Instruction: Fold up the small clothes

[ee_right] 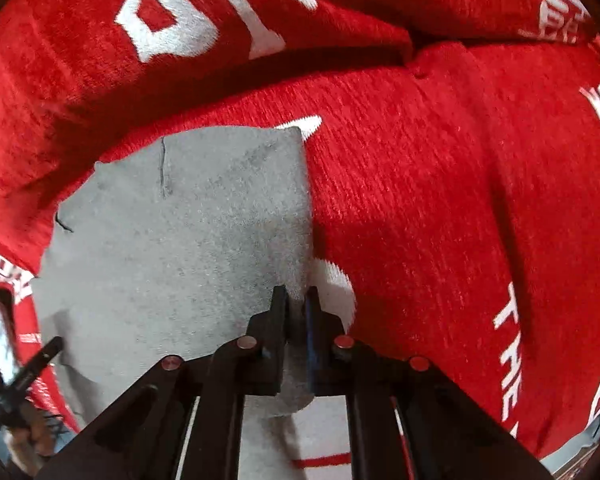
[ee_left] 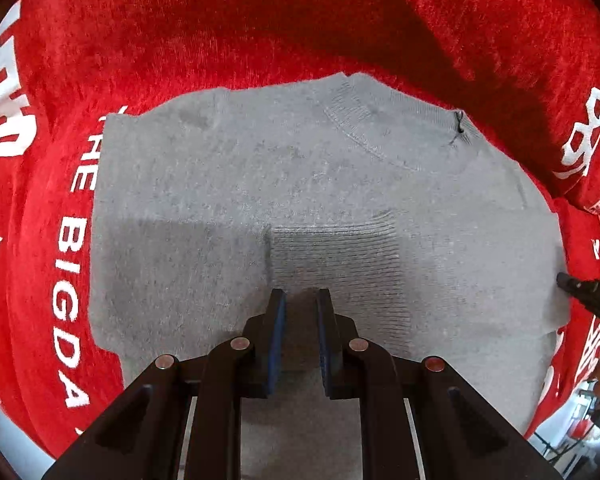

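A small grey knit sweater (ee_left: 300,184) lies flat on a red cloth with white lettering (ee_left: 220,32). Its neckline (ee_left: 380,136) points away and one ribbed cuff (ee_left: 340,252) is folded onto the body. My left gripper (ee_left: 302,300) hovers over that cuff with its jaws slightly apart and nothing between them. In the right wrist view the sweater (ee_right: 180,232) fills the left middle. My right gripper (ee_right: 296,296) is shut on the sweater's right edge. The right gripper's tip also shows in the left wrist view (ee_left: 580,288) at the sweater's right side.
The red cloth (ee_right: 440,200) covers the whole work surface and has raised folds at the back. The left gripper (ee_right: 32,368) shows at the lower left of the right wrist view. The cloth's edge and a pale floor (ee_left: 572,420) show at the lower right.
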The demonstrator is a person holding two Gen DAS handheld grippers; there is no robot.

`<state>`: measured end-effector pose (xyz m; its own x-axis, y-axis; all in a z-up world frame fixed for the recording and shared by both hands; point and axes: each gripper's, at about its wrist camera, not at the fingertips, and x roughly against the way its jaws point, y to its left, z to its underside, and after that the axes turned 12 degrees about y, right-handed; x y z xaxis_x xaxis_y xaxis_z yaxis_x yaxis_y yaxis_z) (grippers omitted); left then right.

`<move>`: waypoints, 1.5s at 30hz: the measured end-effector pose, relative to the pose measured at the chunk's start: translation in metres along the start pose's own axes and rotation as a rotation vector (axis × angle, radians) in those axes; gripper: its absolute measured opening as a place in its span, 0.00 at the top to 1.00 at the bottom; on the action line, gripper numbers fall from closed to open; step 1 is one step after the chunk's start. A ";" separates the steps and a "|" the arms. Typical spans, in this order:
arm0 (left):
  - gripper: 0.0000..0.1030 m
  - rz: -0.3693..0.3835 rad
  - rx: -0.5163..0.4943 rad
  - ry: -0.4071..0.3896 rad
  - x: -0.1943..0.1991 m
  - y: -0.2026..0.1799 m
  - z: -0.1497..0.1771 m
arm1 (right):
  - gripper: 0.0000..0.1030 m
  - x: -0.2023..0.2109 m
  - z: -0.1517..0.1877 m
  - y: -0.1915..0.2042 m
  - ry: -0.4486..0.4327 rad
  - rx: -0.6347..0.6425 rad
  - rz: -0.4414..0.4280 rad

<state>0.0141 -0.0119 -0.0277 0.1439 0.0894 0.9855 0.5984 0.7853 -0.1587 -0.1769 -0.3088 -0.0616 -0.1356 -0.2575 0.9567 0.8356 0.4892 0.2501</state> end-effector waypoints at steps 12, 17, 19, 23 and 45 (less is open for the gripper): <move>0.84 -0.062 -0.010 0.027 0.015 -0.002 0.017 | 0.86 0.038 0.058 -0.011 0.005 -0.075 0.014; 0.36 -0.069 -0.023 0.041 0.024 -0.008 0.031 | 0.82 0.037 0.078 0.009 0.033 -0.037 -0.004; 0.10 -0.077 -0.030 0.013 0.032 -0.009 0.040 | 0.81 0.034 0.084 0.017 0.046 -0.020 -0.006; 0.10 -0.116 -0.047 0.021 0.035 -0.012 0.050 | 0.66 0.032 0.086 0.029 0.078 -0.005 -0.026; 0.00 -0.176 -0.001 0.057 0.031 -0.023 0.057 | 0.22 0.022 0.095 0.061 0.146 0.087 -0.067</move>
<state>-0.0400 0.0072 0.0097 0.0818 -0.0842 0.9931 0.6191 0.7852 0.0156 -0.1795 -0.2056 -0.0113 -0.1050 -0.4069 0.9074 0.7770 0.5360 0.3303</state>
